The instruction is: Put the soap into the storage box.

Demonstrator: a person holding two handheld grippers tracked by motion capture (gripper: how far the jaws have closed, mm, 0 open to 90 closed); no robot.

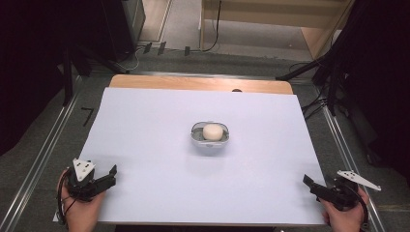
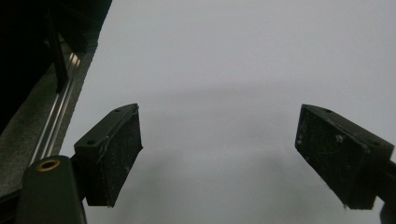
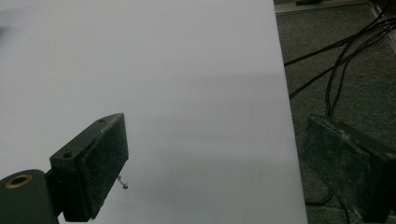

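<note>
Altogether two claws, one dish and one pale lump sit on or over a single white-covered surface. At the near left corner, a hand holds the left claw low over the sheet, one grey three-cornered plate on top of it; in the left gripper view its two black jaws stand wide apart with bare white sheet between them. Near the middle of the surface, well apart from both claws, lies one small grey oval dish, and in it rests one round cream-coloured lump. At the near right corner, the other hand holds the right claw, also wide, straddling the sheet's right edge, with several dark cables on the grey floor beyond.
</note>
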